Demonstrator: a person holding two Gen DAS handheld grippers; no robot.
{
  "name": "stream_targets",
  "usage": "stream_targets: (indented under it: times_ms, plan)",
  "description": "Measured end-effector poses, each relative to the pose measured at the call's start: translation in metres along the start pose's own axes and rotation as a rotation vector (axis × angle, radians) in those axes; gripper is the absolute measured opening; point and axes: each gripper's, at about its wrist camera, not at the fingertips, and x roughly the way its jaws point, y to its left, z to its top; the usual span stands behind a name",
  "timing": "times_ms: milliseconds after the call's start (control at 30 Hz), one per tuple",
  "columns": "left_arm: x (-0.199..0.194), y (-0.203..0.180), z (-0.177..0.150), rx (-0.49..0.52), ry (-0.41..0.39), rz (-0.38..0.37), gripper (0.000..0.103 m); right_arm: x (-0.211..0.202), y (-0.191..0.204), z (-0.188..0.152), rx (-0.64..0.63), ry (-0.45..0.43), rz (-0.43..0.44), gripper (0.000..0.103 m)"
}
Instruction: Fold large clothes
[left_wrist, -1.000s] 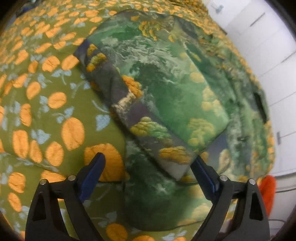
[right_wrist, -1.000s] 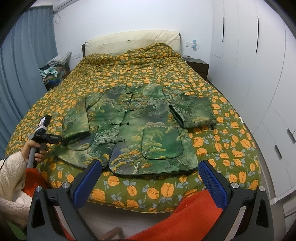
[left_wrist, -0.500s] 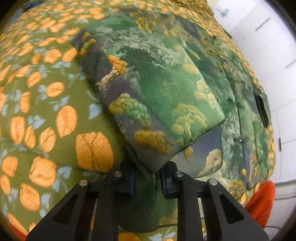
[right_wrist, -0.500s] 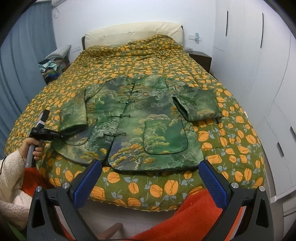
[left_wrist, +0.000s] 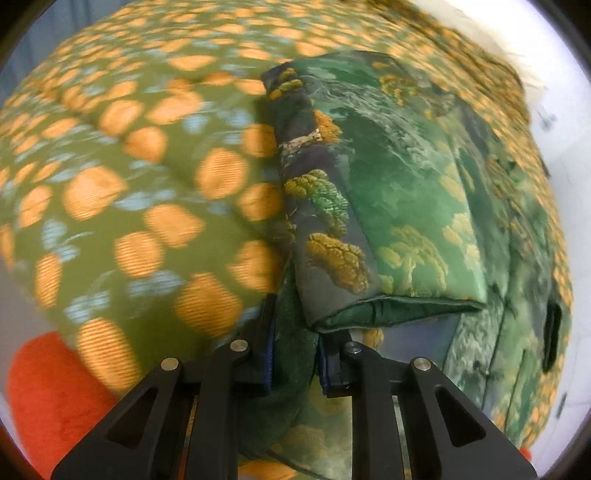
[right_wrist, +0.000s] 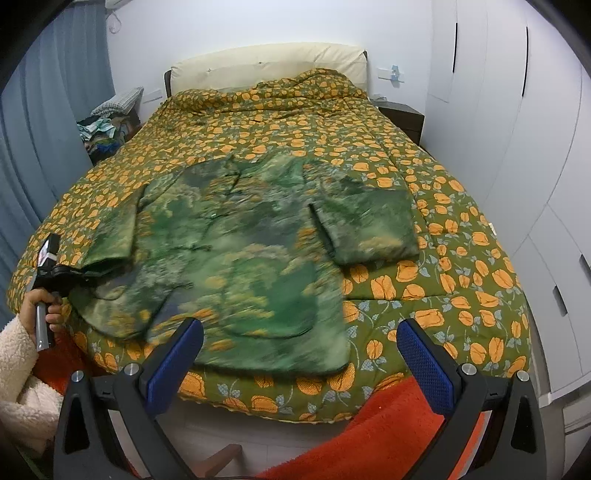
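The left gripper (left_wrist: 293, 345) has its fingers (left_wrist: 266, 343) pressed onto a bunch of green cloth — the edge of the jacket (right_wrist: 236, 251) near its hem, just under the folded-in sleeve (left_wrist: 391, 236). The jaws have just been closing, and the fabric is between them now. In the right wrist view this gripper (right_wrist: 79, 275) sits at the jacket's left corner, held by a hand (right_wrist: 42, 302) in a cream fleece sleeve (right_wrist: 16, 369).

The right gripper (right_wrist: 301, 360) has its blue fingers (right_wrist: 424, 362) spread wide with nothing between them; it hangs in front of the foot of the bed (right_wrist: 443, 258), apart from the jacket.

The jacket lies flat, front side up, on the green bedcover with orange flowers, both sleeves folded in over the body. Its picture is blurred — details of the buttons cannot be told. An orange-red fluffy cloth (right_wrist: 369, 435) is below the bed edge.
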Motion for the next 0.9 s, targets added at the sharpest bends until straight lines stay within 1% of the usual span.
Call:
stream_targets:
  times_ms: [67,167,233,300,333,367,400,433,467,500,533,567,600,633,667,700,800,833,900]
  plan:
    - [-0.002,-0.005,-0.010,-0.007,0.011,0.024,0.016,0.002,0.001,0.000,0.001,-0.004,0.001,0.103]
    - [-0.003,-0.016,-0.022,0.031,0.016,0.044,0.017,0.007,0.001,0.001,-0.005,-0.009,0.004,0.103]
    - [0.000,-0.026,-0.022,0.064,0.015,0.054,0.019,0.012,-0.002,0.004,-0.010,-0.023,0.004,0.103]
    - [0.001,-0.035,-0.019,0.088,0.015,0.055,0.027,0.018,-0.008,0.007,-0.013,-0.040,-0.011,0.103]
    - [-0.003,-0.031,-0.017,0.102,0.007,0.055,0.036,0.021,-0.012,0.009,-0.015,-0.060,-0.017,0.103]
    - [-0.008,-0.028,-0.011,0.121,-0.006,0.066,0.050,0.023,-0.019,0.013,-0.018,-0.092,-0.015,0.103]
    - [-0.011,-0.030,-0.008,0.139,-0.017,0.080,0.059,0.024,-0.022,0.016,-0.020,-0.115,-0.011,0.103]
    - [-0.017,-0.034,-0.005,0.155,-0.031,0.096,0.072,0.025,-0.028,0.020,-0.027,-0.151,-0.001,0.103]
    - [-0.024,-0.038,-0.003,0.168,-0.050,0.101,0.074,0.029,-0.033,0.024,-0.040,-0.177,0.018,0.103]
    - [-0.028,-0.039,0.003,0.177,-0.064,0.094,0.075,0.036,-0.038,0.028,-0.052,-0.202,0.054,0.103]
    - [-0.038,-0.043,0.002,0.191,-0.084,0.086,0.076,0.043,-0.041,0.031,-0.056,-0.199,0.061,0.103]
    - [-0.051,-0.034,-0.001,0.200,-0.105,0.082,0.081,0.055,-0.042,0.033,-0.066,-0.166,0.034,0.103]
    - [-0.065,-0.027,-0.006,0.206,-0.132,0.078,0.083,0.075,-0.041,0.036,-0.104,-0.099,-0.021,0.103]
    - [-0.081,-0.020,-0.011,0.206,-0.166,0.068,0.087,0.088,-0.039,0.037,-0.133,-0.065,-0.064,0.103]
    - [-0.098,-0.005,-0.018,0.203,-0.194,0.052,0.090,0.102,-0.035,0.038,-0.172,-0.046,-0.109,0.103]
    - [-0.108,-0.009,-0.019,0.199,-0.223,0.025,0.091,0.115,-0.031,0.038,-0.205,-0.041,-0.121,0.103]
    - [-0.130,-0.003,-0.027,0.191,-0.280,-0.045,0.094,0.163,-0.020,0.041,-0.250,-0.020,-0.045,0.102]
    - [-0.134,-0.005,-0.028,0.195,-0.298,-0.065,0.095,0.177,-0.018,0.042,-0.258,-0.006,-0.045,0.102]
    - [-0.138,-0.011,-0.028,0.211,-0.327,-0.087,0.095,0.208,-0.010,0.044,-0.298,0.024,-0.076,0.102]
